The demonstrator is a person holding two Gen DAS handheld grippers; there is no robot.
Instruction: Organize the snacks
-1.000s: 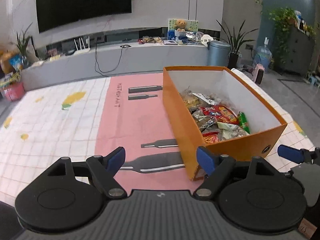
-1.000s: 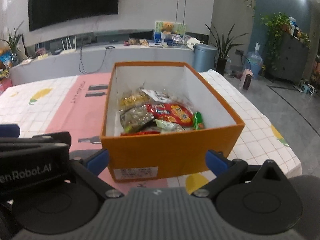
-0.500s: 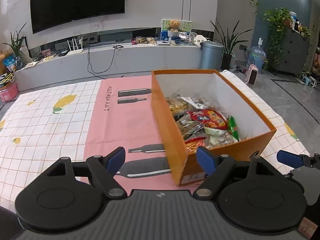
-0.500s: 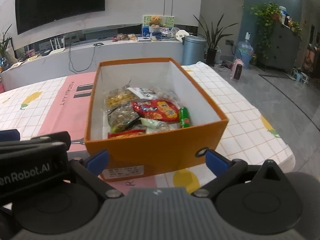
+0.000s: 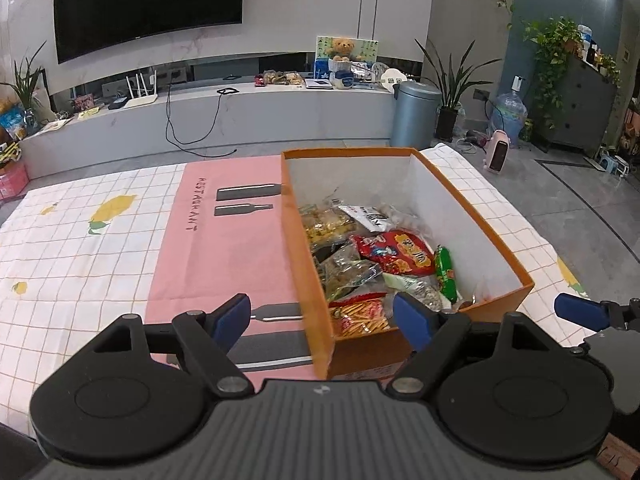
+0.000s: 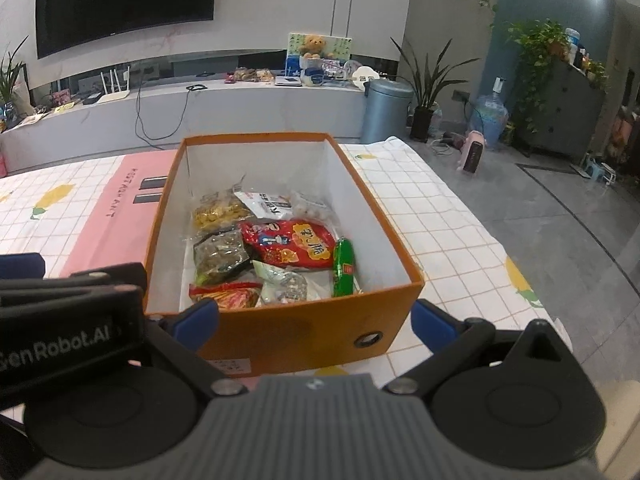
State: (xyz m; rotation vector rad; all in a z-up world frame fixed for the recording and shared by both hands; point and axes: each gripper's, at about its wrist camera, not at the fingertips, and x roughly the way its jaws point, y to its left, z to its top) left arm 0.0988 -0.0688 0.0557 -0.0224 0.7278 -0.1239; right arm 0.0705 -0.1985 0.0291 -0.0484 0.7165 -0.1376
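While I hold both the left gripper (image 5: 322,318) and right gripper (image 6: 314,326) spread wide and empty, the snacks (image 6: 276,254) sit in the box (image 6: 304,334) near the table's (image 5: 80,264) right edge; reaching in carelessly, I might shove it off.

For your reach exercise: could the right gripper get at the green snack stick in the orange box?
Probably yes: the right gripper is open, the orange box has no lid, and the green snack stick lies uncovered.

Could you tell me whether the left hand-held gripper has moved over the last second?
Yes. The left hand-held gripper has drawn back and risen: the orange box and the wall television have both slid lower and leftward in its view.
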